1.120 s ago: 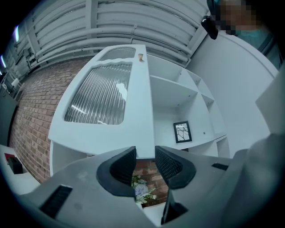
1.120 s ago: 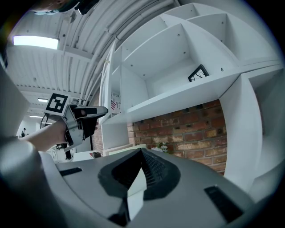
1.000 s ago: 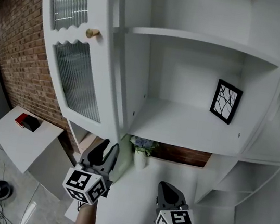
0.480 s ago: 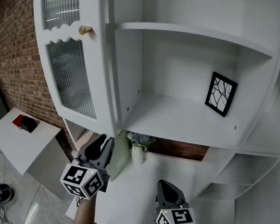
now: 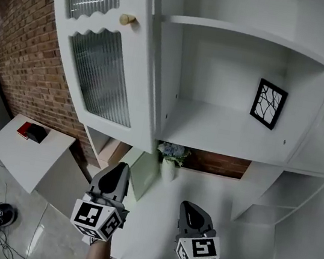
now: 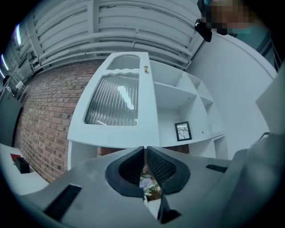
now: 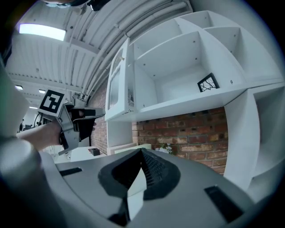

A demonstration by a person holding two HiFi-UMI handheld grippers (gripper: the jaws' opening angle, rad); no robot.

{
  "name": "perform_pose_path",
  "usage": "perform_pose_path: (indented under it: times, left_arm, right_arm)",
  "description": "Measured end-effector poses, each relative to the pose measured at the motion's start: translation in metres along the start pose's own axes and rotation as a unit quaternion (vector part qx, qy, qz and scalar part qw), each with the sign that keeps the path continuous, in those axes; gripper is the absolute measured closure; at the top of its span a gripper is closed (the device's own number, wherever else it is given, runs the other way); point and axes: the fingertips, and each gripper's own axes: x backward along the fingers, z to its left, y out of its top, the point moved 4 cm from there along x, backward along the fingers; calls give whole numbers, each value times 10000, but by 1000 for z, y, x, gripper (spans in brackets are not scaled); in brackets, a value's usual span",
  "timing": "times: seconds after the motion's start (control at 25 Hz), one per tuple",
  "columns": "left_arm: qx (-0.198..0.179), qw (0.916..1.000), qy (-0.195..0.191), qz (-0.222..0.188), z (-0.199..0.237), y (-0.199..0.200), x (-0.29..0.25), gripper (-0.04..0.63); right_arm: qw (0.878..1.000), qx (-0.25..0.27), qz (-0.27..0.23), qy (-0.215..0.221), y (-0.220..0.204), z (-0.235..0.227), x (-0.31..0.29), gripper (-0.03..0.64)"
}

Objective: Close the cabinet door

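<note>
The left gripper (image 5: pixel 120 171) and right gripper (image 5: pixel 191 210) hovered with jaws pressed together, empty, while the cabinet door (image 5: pixel 109 56) (brass knob (image 5: pixel 127 20)) stood open above and ahead of the left gripper.

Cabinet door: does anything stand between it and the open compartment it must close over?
Nothing visible does. The cabinet door hangs open at the left; the framed picture stands at the back of the shelf, away from its front edge.

Two grippers (image 5: pixel 120 169) (image 5: pixel 190 208), one cabinet door (image 5: pixel 102 61), one framed picture (image 5: pixel 269 104), one flower vase (image 5: pixel 170 165).
</note>
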Motion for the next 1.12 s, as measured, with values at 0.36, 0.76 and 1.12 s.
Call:
perform_pose_path:
  times: [0.36,0.76,1.12]
  left_arm:
    - [294,9995,10,132,34,-13,33,569]
    - [460,9988,-77,159,60,-20,42,569]
    - [469,9986,-109,196,66,-23,45,571]
  right_arm:
    - [9991,368,-143,-170,10,43,-11,615]
    - [9987,429,-50,-268,7,67,-28,615]
    - [9986,465,11,-257,6,74,-29,615]
